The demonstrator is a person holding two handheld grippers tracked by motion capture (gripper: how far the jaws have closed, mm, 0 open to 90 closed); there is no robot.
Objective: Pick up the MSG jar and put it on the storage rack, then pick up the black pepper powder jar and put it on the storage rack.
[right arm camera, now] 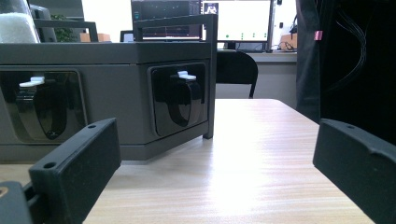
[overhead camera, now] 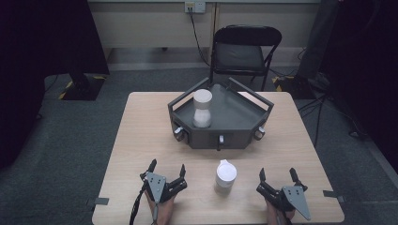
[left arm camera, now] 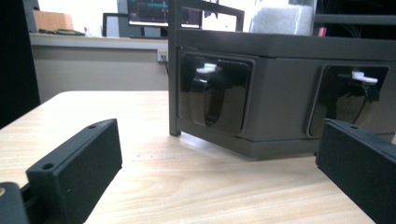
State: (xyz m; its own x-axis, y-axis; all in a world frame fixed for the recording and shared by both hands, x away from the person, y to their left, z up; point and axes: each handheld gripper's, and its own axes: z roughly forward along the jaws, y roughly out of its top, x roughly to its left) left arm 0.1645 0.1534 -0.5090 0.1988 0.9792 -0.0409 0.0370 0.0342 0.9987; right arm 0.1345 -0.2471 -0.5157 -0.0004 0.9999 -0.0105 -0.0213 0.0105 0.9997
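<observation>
Wooden worktop (overhead camera: 136, 140): light-grained, carrying a dark grey tray (overhead camera: 244, 119), two white jars and both grippers
Left gripper (overhead camera: 167, 168): jaws spread wide, holding nothing, resting near the front edge, left of the near jar; the left gripper view looks between its black jaws at bare wood and the tray's front wall
Right gripper (overhead camera: 278, 173): jaws likewise spread wide and empty, resting near the front edge, right of the near jar
Near jar (overhead camera: 225, 176): white, lidded, upright on the worktop between the two grippers, touched by neither
Far jar (overhead camera: 202, 108): white, upright inside the tray, toward its left side
Tray: angular, railed, at the far middle of the worktop, with dark recessed pockets in its front walls, each topped by a white clip (left arm camera: 207, 68)
</observation>
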